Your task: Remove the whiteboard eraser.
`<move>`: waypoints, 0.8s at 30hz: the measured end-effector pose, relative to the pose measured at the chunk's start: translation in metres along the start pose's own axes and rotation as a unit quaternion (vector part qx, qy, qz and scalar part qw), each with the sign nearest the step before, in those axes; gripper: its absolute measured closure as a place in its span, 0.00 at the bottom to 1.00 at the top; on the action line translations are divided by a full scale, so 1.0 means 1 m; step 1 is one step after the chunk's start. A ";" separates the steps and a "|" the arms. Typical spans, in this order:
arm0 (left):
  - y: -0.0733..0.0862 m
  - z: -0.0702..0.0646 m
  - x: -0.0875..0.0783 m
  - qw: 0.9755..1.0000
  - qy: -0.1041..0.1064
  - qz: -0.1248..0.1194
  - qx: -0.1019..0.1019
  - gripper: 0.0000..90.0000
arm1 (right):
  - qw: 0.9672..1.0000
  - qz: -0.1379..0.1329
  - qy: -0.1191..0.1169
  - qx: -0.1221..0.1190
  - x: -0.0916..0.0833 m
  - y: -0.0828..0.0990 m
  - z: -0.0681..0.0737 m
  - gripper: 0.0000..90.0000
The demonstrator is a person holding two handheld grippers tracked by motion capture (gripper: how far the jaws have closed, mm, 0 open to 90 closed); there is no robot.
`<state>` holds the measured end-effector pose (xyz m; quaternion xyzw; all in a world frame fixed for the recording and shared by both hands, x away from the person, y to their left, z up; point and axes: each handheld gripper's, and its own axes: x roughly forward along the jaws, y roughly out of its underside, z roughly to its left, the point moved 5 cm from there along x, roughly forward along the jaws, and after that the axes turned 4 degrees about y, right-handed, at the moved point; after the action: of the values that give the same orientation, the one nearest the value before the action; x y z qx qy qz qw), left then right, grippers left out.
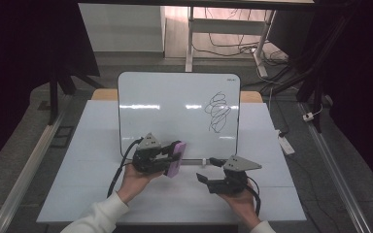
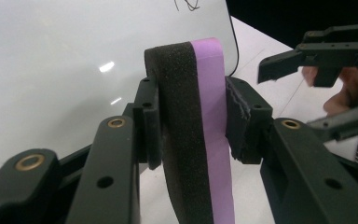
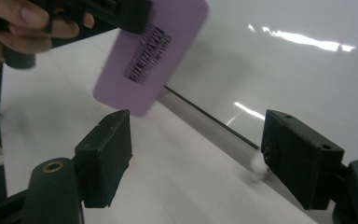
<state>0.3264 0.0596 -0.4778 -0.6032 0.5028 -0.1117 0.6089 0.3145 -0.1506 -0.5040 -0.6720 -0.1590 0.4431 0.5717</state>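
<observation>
A white whiteboard (image 1: 175, 111) stands upright on the table, with a black scribble (image 1: 217, 111) at its upper right. My left gripper (image 1: 169, 157) is shut on a purple eraser (image 1: 177, 158) with a black foam side, held just in front of the board's lower middle. In the left gripper view the jaws press on both faces of the eraser (image 2: 200, 130). My right gripper (image 1: 209, 170) stands open to the right of it, near the board's bottom rail (image 3: 205, 123), with nothing between its jaws. In the right gripper view the eraser (image 3: 151, 56) hangs up and left of them.
The white table (image 1: 92, 145) has free room on both sides of the board. A small white piece (image 3: 257, 170) sits on the rail by the right jaw. On the floor lie cables and a power strip (image 1: 285, 143); a desk frame stands behind.
</observation>
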 end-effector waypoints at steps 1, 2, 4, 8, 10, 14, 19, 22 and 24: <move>0.000 -0.001 0.001 1.000 0.000 0.000 0.001 0.66 | 1.000 0.000 -0.002 0.005 0.003 -0.001 0.002 0.26; 0.000 -0.001 0.003 1.000 0.001 0.000 0.001 0.66 | 1.000 0.000 -0.003 0.009 0.006 -0.002 0.004 0.26; 0.000 -0.003 0.005 1.000 0.002 0.000 0.002 0.66 | 1.000 0.001 -0.010 0.023 0.016 -0.004 0.009 0.26; -0.002 -0.006 0.008 1.000 0.006 -0.003 0.005 0.66 | 0.999 0.005 -0.016 0.042 0.028 -0.005 0.016 0.25; -0.002 -0.008 0.010 1.000 0.006 -0.004 0.006 0.66 | 0.999 0.004 -0.019 0.046 0.031 -0.006 0.017 0.25; -0.002 -0.011 0.013 1.000 0.008 -0.006 0.010 0.66 | 0.998 0.002 -0.022 0.065 0.040 -0.009 0.023 0.25; -0.002 -0.014 0.014 1.000 0.010 -0.007 0.014 0.66 | 0.997 -0.002 -0.015 0.074 0.046 -0.011 0.026 0.28; -0.002 -0.018 0.014 1.000 0.013 -0.013 0.013 0.66 | 0.996 -0.001 -0.016 0.093 0.049 -0.011 0.027 0.31; -0.002 -0.019 0.014 1.000 0.007 -0.014 0.021 0.66 | 0.994 -0.003 -0.021 0.103 0.050 -0.011 0.028 0.35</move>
<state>0.3196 0.0371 -0.4788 -0.5965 0.4960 -0.1347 0.6165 0.3237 -0.0944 -0.5135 -0.5997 -0.1266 0.4699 0.6352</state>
